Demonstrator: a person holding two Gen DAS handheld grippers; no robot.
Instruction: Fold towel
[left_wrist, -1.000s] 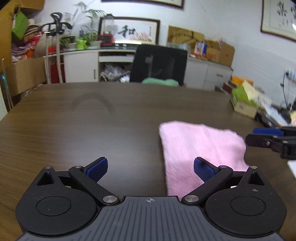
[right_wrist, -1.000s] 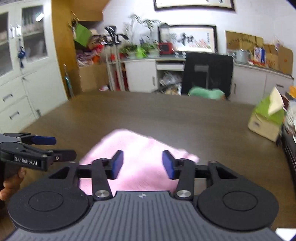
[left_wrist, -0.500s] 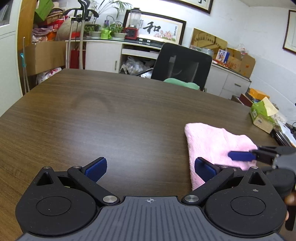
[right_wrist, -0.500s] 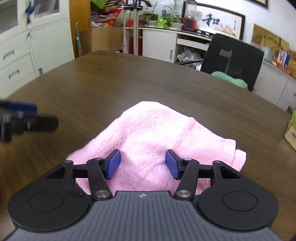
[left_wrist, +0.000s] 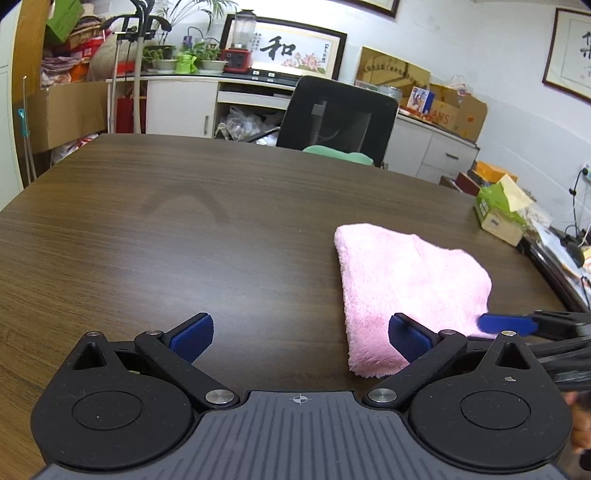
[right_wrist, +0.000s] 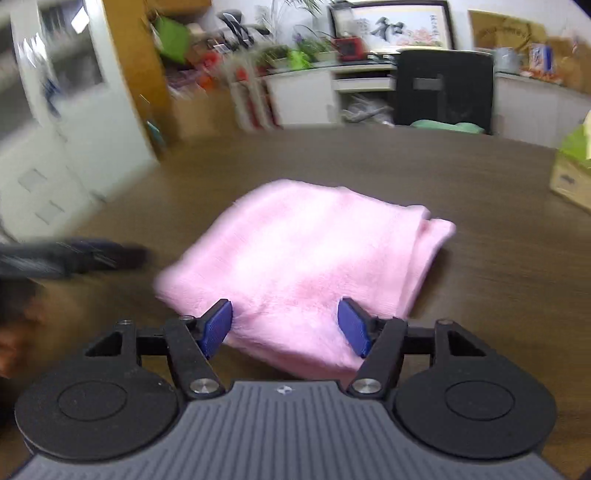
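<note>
A pink fluffy towel lies folded on the dark wooden table. My left gripper is open wide and empty, low over the table just left of the towel's near corner. My right gripper is open, with the towel's near edge between its blue pads, nothing pinched. The right gripper's fingertip also shows at the right edge of the left wrist view, at the towel's near right edge. The left gripper appears blurred at the left of the right wrist view.
A green tissue box stands at the table's right side. A black office chair is behind the far edge. Cabinets and boxes line the back wall. The table's left half is bare wood.
The right gripper opened wider and swung, blurring its view, with the towel's near edge between its pads. The left gripper shifted slightly; the towel stayed folded on the table.
</note>
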